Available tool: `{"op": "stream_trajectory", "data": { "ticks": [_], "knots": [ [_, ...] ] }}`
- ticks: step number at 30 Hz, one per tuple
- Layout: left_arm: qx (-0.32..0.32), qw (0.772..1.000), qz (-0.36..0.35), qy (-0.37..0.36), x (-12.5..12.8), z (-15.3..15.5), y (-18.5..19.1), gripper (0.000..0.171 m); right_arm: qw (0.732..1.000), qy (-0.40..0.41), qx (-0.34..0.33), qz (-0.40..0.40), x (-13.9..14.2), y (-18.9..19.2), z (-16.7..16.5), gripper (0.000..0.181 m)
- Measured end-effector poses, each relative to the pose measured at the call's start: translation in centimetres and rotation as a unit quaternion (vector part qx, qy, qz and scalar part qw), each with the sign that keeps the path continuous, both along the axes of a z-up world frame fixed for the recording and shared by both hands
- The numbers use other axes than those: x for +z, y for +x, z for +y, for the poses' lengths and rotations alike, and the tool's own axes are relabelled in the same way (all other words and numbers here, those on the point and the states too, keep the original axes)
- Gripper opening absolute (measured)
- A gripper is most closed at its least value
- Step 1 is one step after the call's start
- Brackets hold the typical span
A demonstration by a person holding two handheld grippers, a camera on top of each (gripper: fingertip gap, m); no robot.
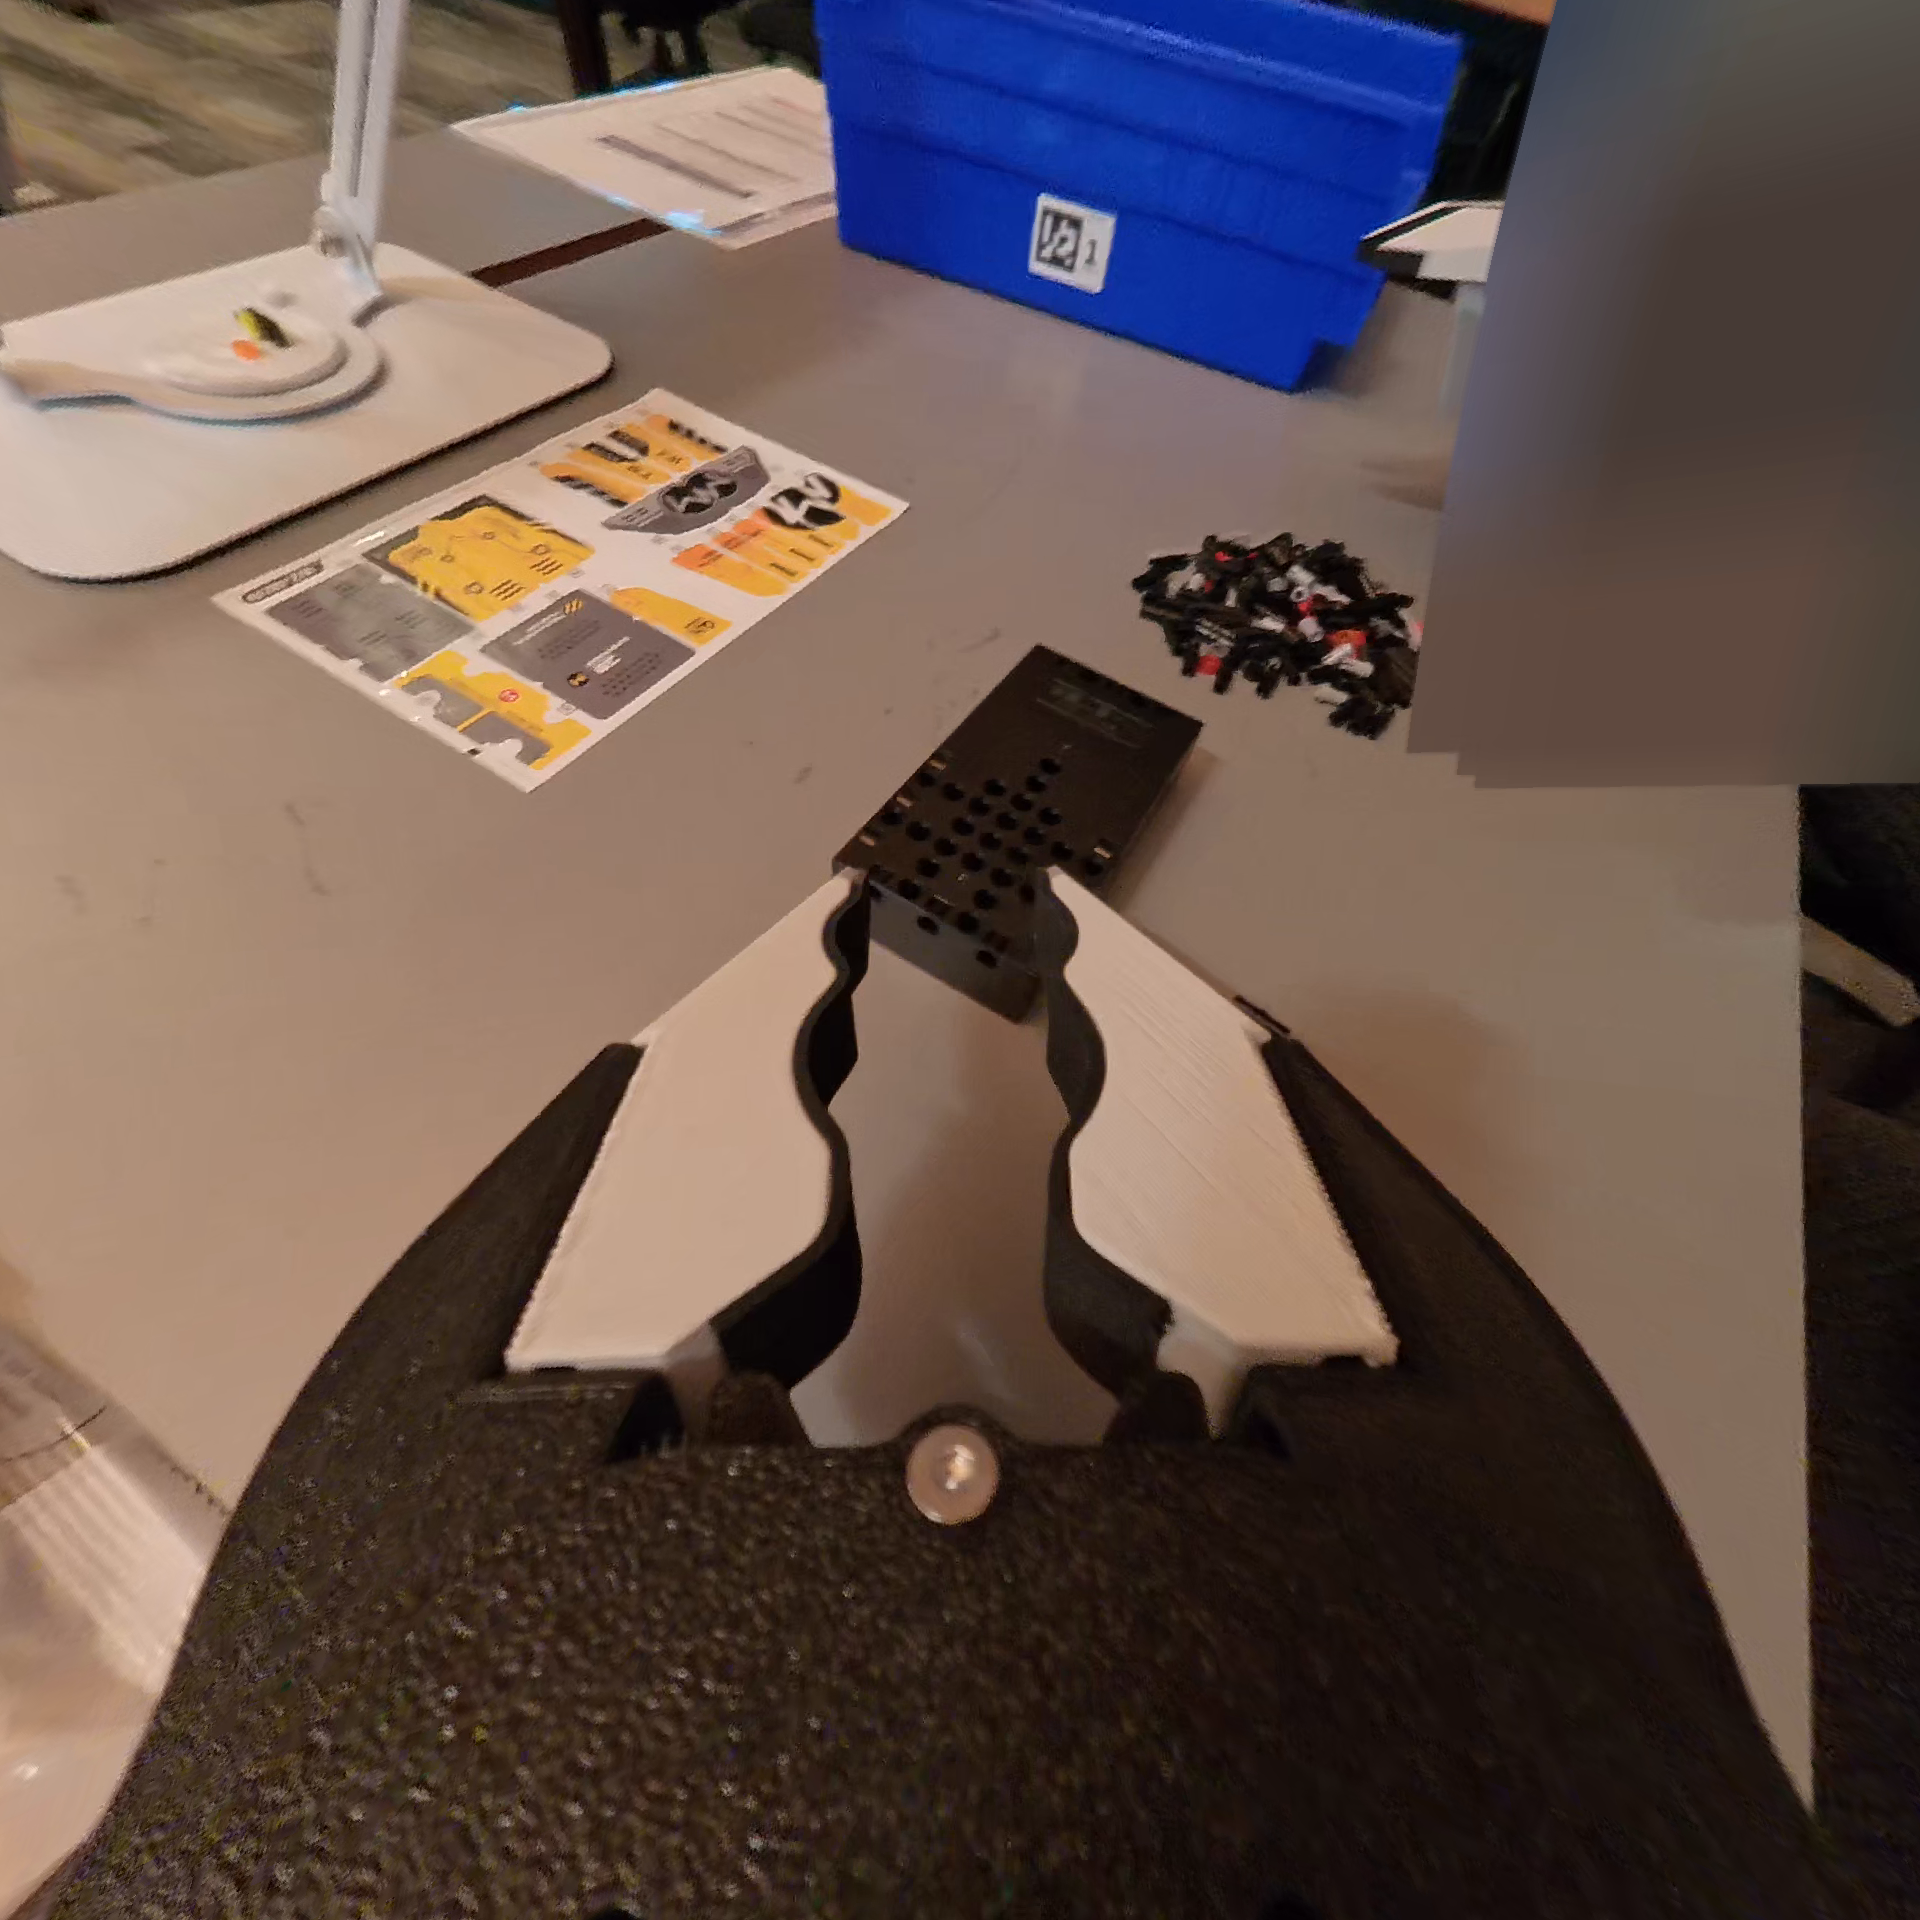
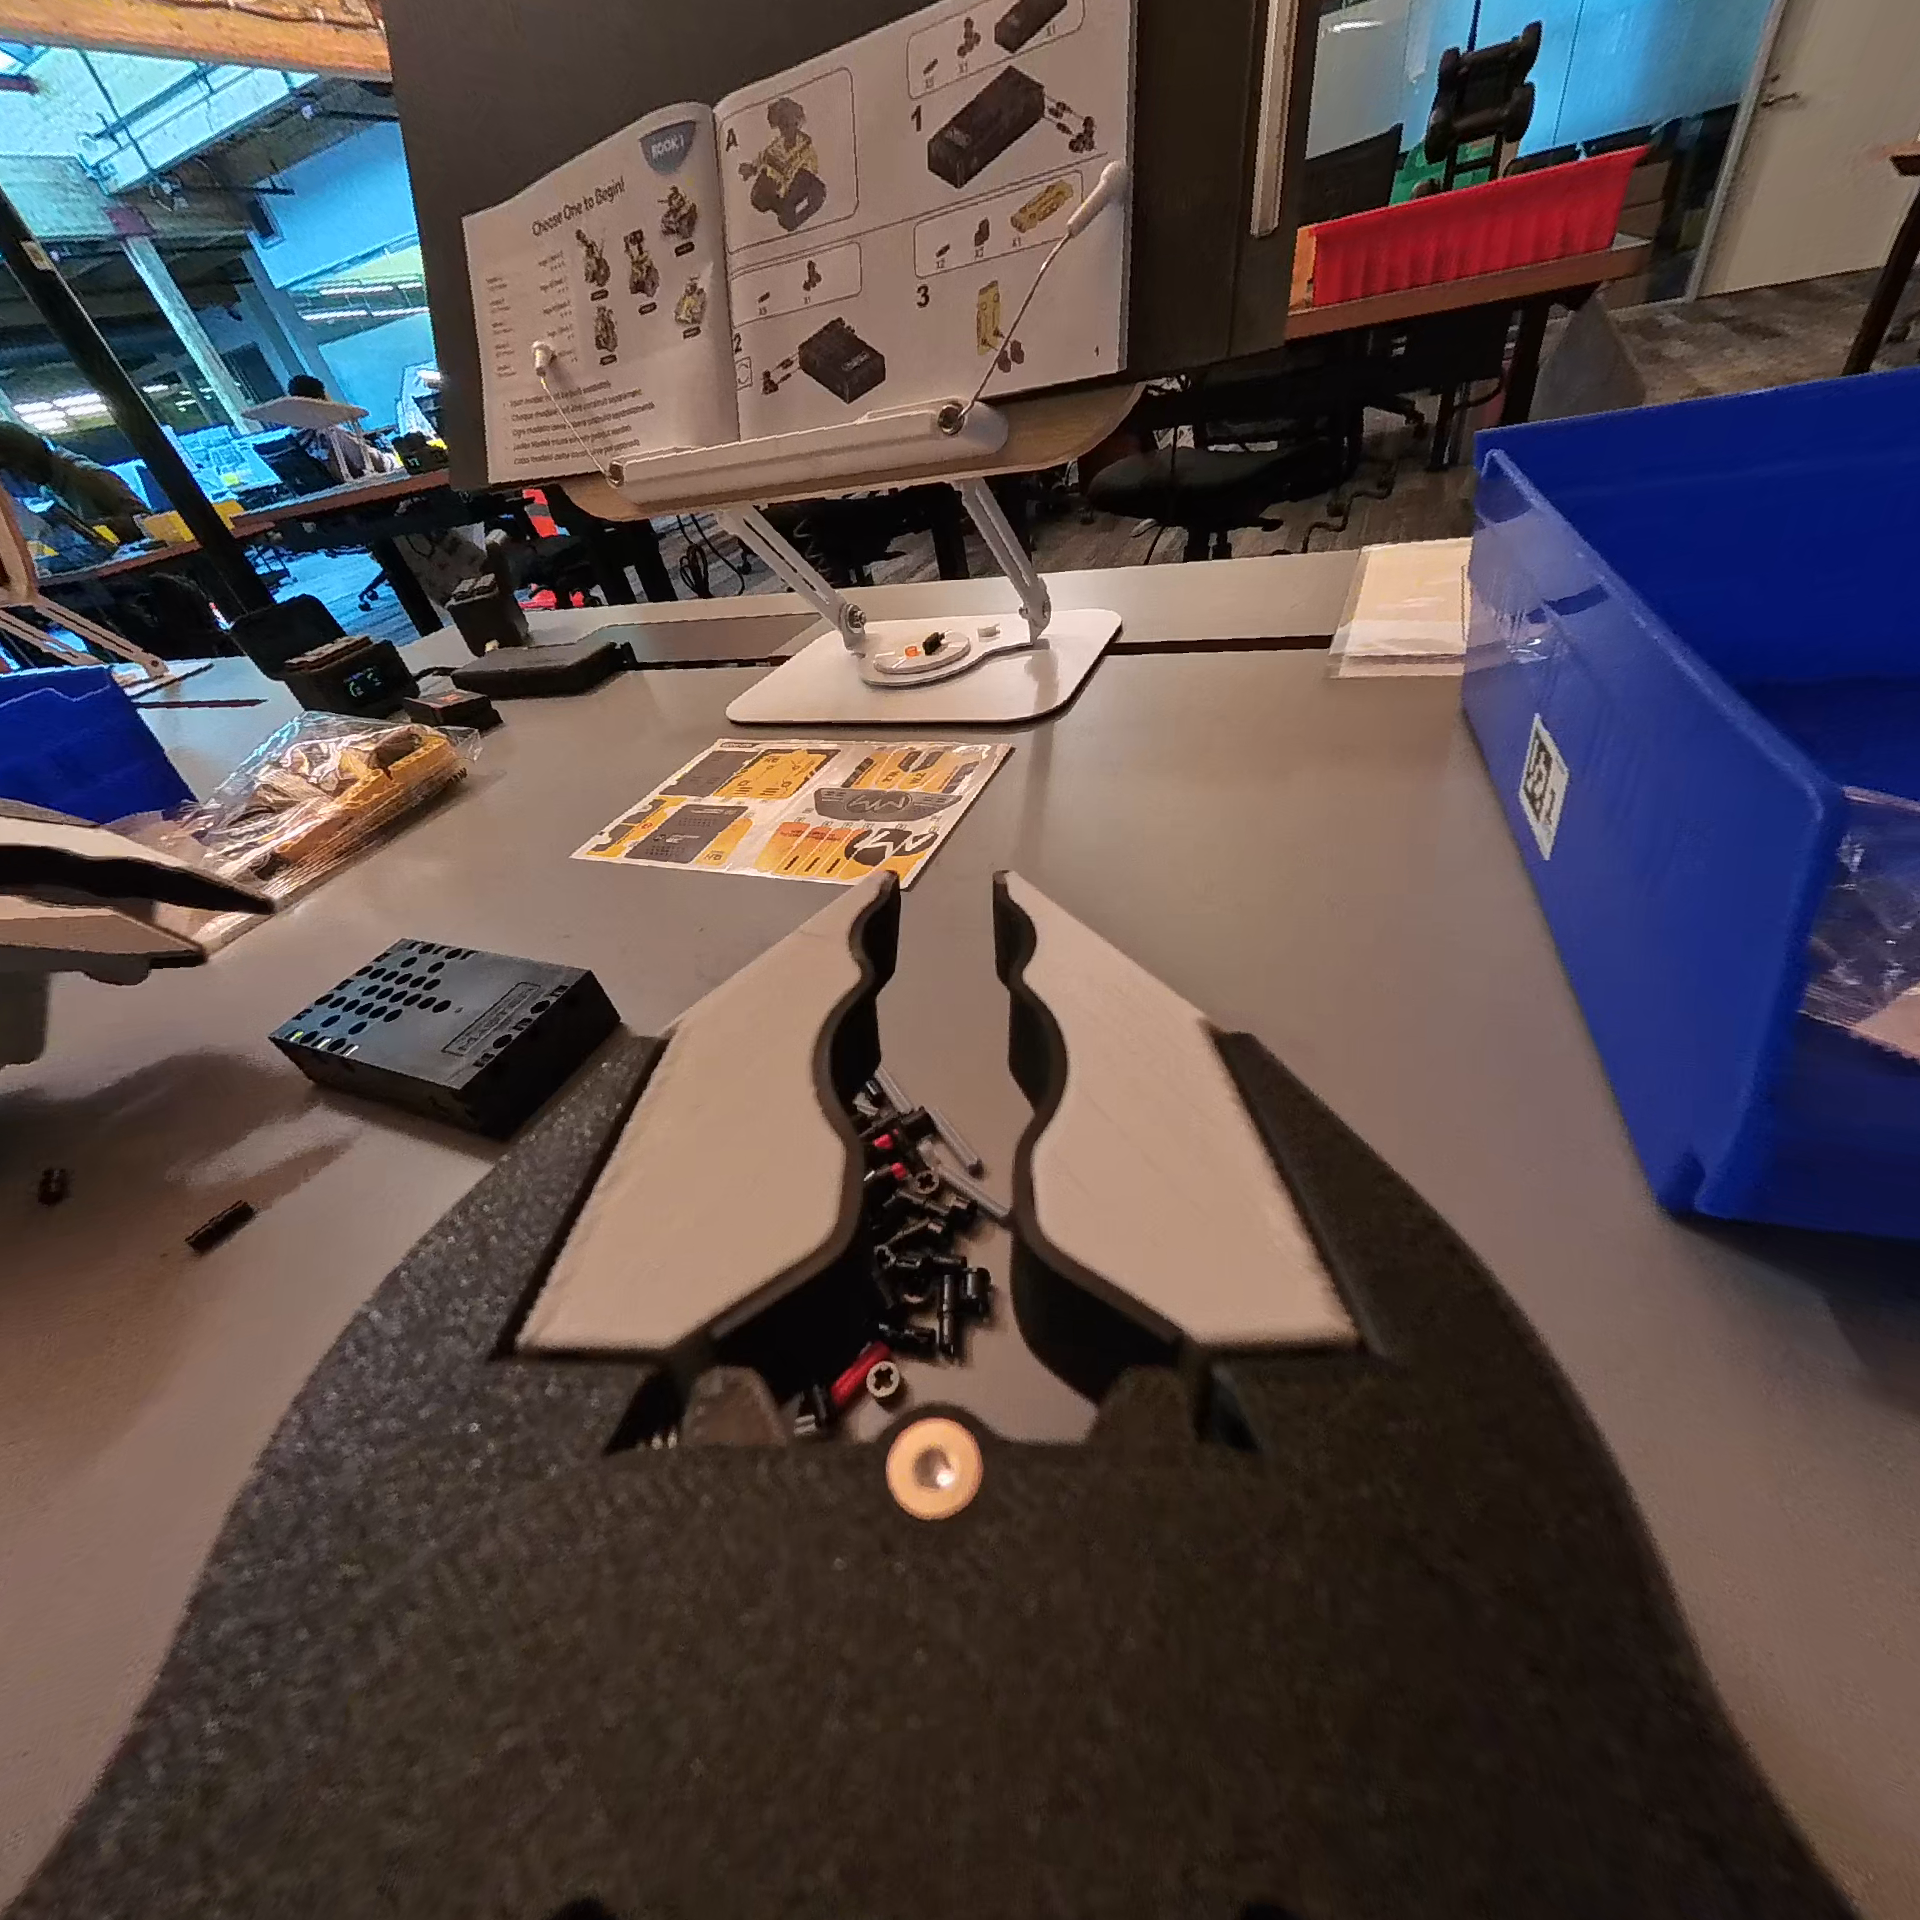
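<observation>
Found the left gripper (image 1: 954, 904) low over the tabletop (image 1: 208, 987), its fingers aimed slantwise toward the far right corner. Jaws were parted about as wide as the black perforated box (image 1: 1023, 790), one tip on either side of the box's near end. Could not tell whether the pads were pressing on it or only flanking it. The box looked to be lying flat on the tabletop, roughly mid-way across and toward the near edge.

Found the right gripper (image 2: 945, 883) open by a narrow gap with nothing between the tips. It hung tilted forward over the pile of small black and red pins (image 2: 920, 1226), which showed through the gap between the fingers. Its tips pointed at the far edge. No contact with the pile could be made out. In the left wrist view the pile lay just beyond the box, toward the right edge.

Noted round about:
- a yellow and grey sticker sheet (image 2: 800, 805) past the right gripper's tips
- a white book stand (image 2: 1039, 675) at the far edge, carrying an open instruction booklet (image 2: 800, 260)
- a blue bin (image 2: 1662, 935) along the right edge
- a clear bag of parts (image 2: 332, 779) toward the left edge
- two loose black pieces (image 2: 218, 1226) near the left edge, on the near side of the box
</observation>
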State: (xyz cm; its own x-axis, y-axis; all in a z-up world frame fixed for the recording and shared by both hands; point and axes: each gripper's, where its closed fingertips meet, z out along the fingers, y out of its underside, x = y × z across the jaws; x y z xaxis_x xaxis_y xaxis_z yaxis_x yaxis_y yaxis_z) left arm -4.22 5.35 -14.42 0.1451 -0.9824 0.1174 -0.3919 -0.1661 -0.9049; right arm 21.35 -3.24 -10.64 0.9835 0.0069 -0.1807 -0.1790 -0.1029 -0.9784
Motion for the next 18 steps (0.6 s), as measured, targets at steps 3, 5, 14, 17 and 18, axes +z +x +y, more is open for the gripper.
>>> {"op": "stream_trajectory", "data": {
  "ticks": [3,5,14,17,18],
  "knots": [
    [-0.032,0.999,-0.015,0.014,0.5,-1.2,0.0,0.031,1.000,0.001,0.002,0.001,0.0,-0.1,0.0,0.018],
    [-0.059,0.998,-0.013,0.028,0.5,-2.2,0.1,0.031,1.000,0.002,0.005,0.005,0.0,-0.2,0.0,0.018],
    [-0.142,0.986,0.020,0.084,-0.6,-5.5,0.4,0.031,0.999,0.015,0.016,0.033,0.3,-0.4,-0.3,0.018],
    [-0.136,0.986,0.027,0.091,-0.9,-5.4,0.4,0.031,0.999,0.019,0.016,0.035,0.4,-0.4,-0.4,0.018],
    [-0.134,0.986,0.029,0.090,-0.9,-5.4,0.5,0.031,0.999,0.020,0.015,0.033,0.4,-0.5,-0.5,0.018]
  ]
}}
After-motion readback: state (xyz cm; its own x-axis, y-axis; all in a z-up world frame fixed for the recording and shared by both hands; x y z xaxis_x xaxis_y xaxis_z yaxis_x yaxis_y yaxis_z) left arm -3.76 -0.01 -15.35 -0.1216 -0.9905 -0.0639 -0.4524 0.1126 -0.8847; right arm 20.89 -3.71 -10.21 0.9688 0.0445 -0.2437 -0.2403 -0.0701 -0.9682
